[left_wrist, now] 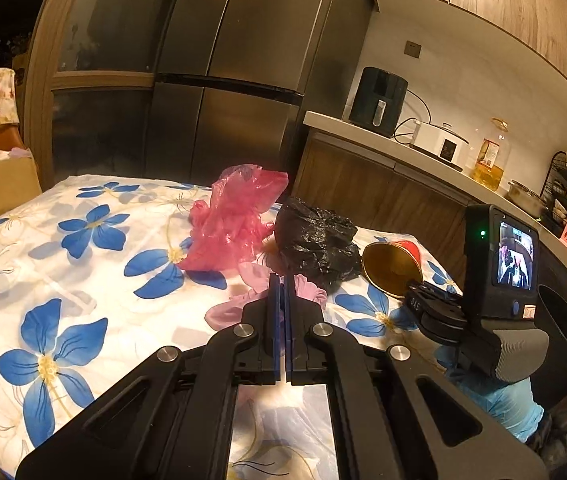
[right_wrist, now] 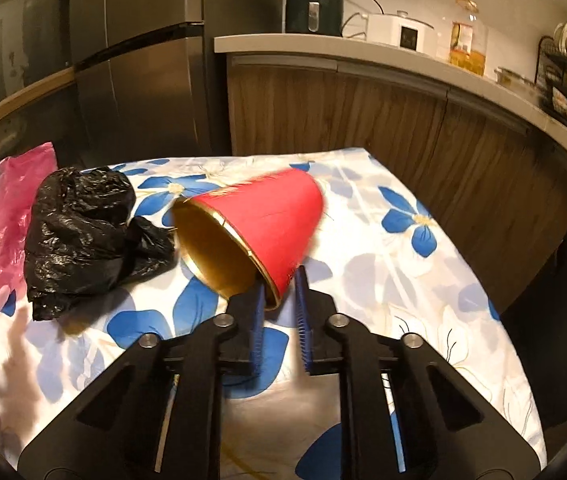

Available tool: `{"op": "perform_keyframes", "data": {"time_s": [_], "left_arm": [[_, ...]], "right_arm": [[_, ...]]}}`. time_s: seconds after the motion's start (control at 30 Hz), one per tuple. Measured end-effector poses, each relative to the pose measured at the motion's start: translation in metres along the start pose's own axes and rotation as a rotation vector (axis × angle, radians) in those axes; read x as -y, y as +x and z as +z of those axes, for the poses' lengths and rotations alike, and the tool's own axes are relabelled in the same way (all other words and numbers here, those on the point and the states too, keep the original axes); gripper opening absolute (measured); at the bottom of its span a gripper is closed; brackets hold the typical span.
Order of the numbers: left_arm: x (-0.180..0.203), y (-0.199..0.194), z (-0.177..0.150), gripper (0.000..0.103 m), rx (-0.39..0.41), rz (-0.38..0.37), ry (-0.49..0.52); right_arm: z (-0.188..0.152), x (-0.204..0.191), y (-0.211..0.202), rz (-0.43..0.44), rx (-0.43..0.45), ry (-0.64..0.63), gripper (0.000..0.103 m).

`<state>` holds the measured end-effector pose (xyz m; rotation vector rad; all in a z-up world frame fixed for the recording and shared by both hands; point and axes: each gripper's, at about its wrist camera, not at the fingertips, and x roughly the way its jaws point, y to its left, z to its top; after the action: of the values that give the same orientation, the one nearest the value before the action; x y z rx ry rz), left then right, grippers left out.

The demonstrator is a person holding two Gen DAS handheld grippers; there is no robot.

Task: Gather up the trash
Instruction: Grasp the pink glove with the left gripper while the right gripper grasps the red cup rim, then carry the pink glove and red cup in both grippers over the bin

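Now | red cup (right_wrist: 259, 216) on its side | inside empty, gold-lined

Your left gripper (left_wrist: 283, 286) is pinched closed, while your right gripper (right_wrist: 281, 294) angles downward, jaws narrowly parted.

Warm dim light, fisheye warp, blur

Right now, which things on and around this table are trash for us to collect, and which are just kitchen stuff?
Trash:
red paper cup
black plastic bag
red plastic bag
pink plastic bag

Not ours:
air fryer
rice cooker
oil bottle
dish rack
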<state>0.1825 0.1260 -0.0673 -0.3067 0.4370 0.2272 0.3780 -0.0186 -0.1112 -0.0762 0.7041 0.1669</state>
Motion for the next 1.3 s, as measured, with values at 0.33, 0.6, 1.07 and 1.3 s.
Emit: {"op": "perform_keyframes", "data": {"time_s": [0.33, 0.6, 1.07, 1.3], "left_arm": [[0.001, 0.002, -0.001, 0.001, -0.008, 0.004, 0.002], [0.005, -0.002, -0.001, 0.001, -0.003, 0.007, 0.022], [0.042, -0.042, -0.001, 0.001, 0.024, -0.02, 0.05], [0.081, -0.054, 0.0, 0.001, 0.03, -0.093, 0.093]], "right_arm": [[-0.003, 0.008, -0.029, 0.004, 0.084, 0.005, 0.005], [-0.018, 0.033, -0.066, 0.015, 0.105, 0.018, 0.005], [-0.039, 0.084, -0.145, 0.029, 0.174, 0.063, 0.005], [-0.048, 0.122, -0.173, 0.0, 0.208, 0.11, 0.005]]}}
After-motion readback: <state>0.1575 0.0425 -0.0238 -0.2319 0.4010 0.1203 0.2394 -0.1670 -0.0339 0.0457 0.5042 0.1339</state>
